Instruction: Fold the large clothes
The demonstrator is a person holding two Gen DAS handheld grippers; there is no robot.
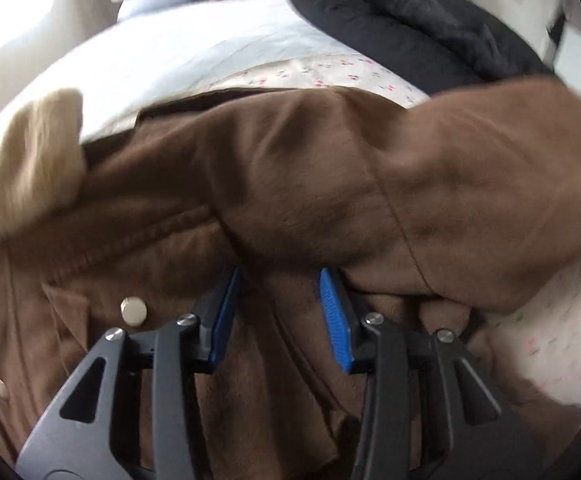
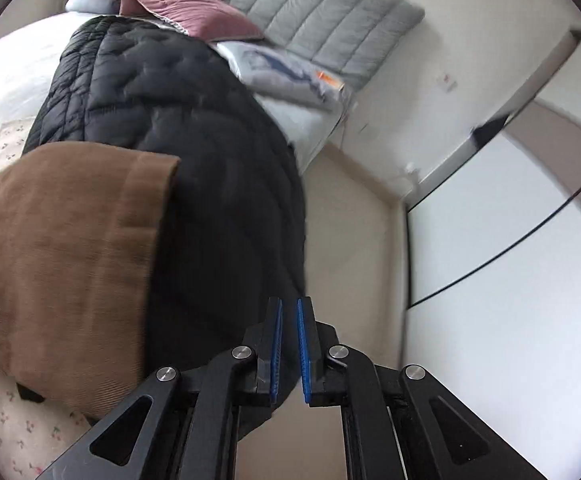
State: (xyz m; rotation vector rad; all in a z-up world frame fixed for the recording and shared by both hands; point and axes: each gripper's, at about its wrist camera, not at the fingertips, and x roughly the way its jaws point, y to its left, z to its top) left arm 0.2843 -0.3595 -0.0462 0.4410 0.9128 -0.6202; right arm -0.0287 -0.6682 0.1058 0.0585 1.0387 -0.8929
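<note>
The brown coat [image 1: 290, 184], soft, thick and probably heavy, is spread on the bed [image 2: 6, 432]. The left hand-held gripper [image 1: 280, 280] is held apart over its bunched cloth. The right hand-held gripper [image 2: 289, 308] is pressed together, empty, beside the black quilted jacket [image 2: 162, 128]. A seam or hem would best be gripped.

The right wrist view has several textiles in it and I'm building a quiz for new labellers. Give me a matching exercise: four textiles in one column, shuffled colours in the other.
Things:
1. coat
2. quilted jacket
3. cushion
4. padded headboard cover

Colours:
A. grey
B. brown
C. dusty pink
D. black

Pairs: 1-B, 2-D, 3-C, 4-A
</note>
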